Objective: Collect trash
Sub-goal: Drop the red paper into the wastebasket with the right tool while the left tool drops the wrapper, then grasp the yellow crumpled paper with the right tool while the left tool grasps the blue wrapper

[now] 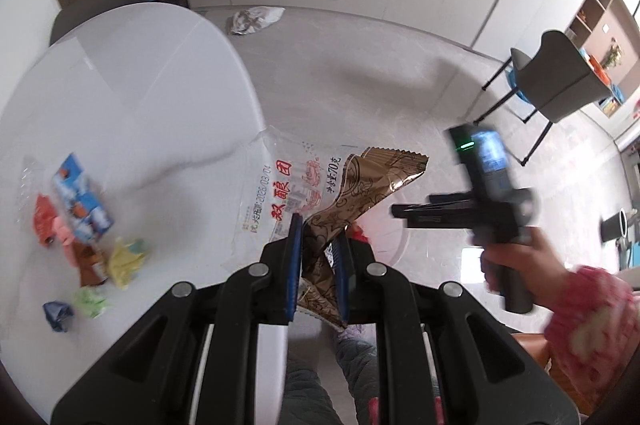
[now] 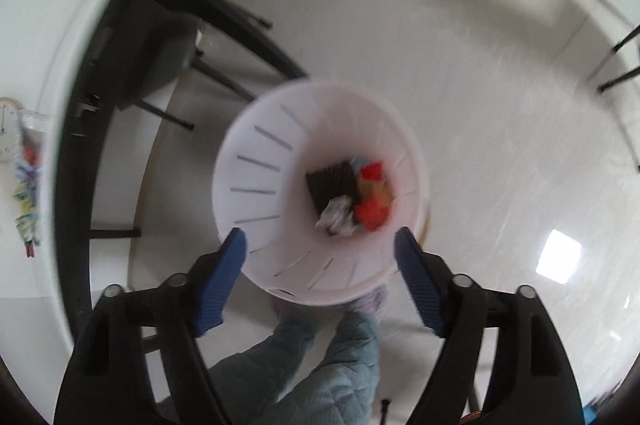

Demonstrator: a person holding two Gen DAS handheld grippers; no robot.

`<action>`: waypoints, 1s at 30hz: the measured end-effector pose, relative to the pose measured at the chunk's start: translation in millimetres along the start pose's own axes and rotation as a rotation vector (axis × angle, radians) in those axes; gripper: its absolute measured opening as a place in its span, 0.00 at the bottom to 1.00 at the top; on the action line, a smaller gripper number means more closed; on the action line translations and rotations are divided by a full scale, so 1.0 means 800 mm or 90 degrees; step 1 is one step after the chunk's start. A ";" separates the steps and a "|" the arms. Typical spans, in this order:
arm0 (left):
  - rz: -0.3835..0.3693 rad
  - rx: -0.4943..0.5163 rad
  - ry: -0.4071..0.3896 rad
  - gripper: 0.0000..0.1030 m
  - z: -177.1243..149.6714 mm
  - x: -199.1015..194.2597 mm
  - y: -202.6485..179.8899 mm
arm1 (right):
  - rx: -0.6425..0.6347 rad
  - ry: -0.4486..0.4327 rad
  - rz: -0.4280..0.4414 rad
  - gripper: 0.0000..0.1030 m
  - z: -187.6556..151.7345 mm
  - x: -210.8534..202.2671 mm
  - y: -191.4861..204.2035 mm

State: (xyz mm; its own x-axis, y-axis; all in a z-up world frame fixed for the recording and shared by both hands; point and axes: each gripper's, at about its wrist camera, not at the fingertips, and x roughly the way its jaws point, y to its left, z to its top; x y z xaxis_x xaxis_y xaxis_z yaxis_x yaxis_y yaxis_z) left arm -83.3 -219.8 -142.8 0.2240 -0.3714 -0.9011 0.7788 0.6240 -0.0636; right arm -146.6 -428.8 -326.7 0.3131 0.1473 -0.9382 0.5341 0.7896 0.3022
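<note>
Collect trash: two wrappers in the left gripper, right gripper released over the bin.

Left gripper (image 1: 318,265): clenched on a brown-gold foil wrapper (image 1: 360,193), with a clear printed wrapper (image 1: 288,185) caught beside it; both fan out past the edge of the white surface (image 1: 132,97). Right gripper (image 2: 320,281): jaws spread wide, nothing between them, poised above the white bin (image 2: 260,153), which stands on the floor and already holds red, black and silvery scraps. Remaining: a cluster of crumpled papers and a blue-white carton (image 1: 82,201) on the surface. Handling, as judged: wrappers are feather-light, limp and slick, likely to slip or flutter; pinch them low across a bunched fold, not at a loose edge.
</note>
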 end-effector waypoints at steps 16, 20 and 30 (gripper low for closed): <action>0.009 0.022 0.186 0.14 -0.012 0.236 -0.075 | -0.014 -0.150 -0.036 0.97 -0.031 -0.161 -0.032; 0.016 0.020 0.201 0.38 -0.014 0.252 -0.082 | -0.002 -0.135 -0.033 0.97 -0.035 -0.149 -0.041; 0.004 -0.001 0.145 0.63 0.003 0.197 -0.071 | -0.006 -0.144 -0.031 0.97 -0.032 -0.160 -0.029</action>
State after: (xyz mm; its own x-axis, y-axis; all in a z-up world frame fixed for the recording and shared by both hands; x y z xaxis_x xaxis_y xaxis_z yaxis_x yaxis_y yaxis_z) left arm -90.7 -315.5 -279.9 0.0897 -0.2026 -0.9751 0.7770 0.6268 -0.0588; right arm -219.3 -450.6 -218.0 0.4554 -0.0276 -0.8898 0.5458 0.7983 0.2545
